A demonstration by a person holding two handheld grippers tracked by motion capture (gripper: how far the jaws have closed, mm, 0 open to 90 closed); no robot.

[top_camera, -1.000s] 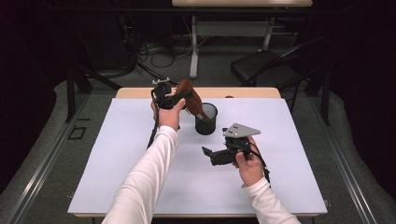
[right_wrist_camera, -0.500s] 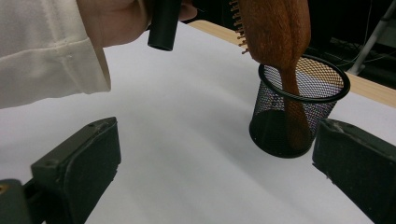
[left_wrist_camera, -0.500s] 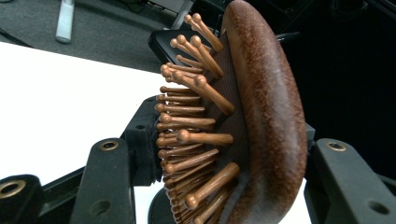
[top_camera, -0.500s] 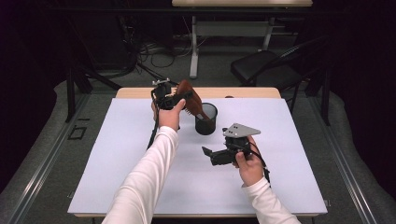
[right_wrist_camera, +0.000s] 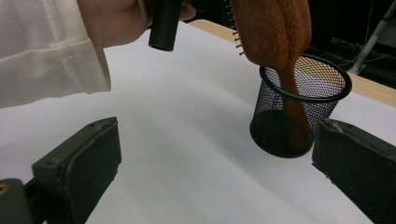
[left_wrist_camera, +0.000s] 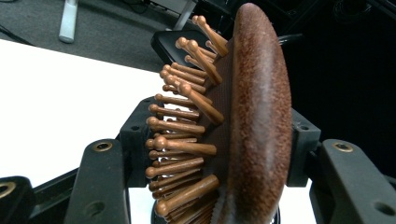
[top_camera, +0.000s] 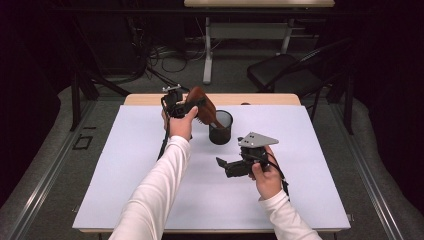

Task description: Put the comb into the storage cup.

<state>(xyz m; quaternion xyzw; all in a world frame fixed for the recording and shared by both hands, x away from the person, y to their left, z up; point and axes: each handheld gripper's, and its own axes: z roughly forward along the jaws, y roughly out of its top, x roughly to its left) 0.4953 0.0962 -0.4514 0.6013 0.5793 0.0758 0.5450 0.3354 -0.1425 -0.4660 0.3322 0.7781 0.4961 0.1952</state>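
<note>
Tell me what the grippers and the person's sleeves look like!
Both sleeves are long and white. The left gripper and the right gripper are black with chunky jaws; the right one has a grey three-cornered plate on top. Black cables trail from them.

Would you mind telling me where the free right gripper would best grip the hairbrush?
Probably the brush's paddle head, from above. Its handle is down in the mesh cup, so the head sticks out over the rim; the jaws should close across the smooth back and bristle face.
</note>
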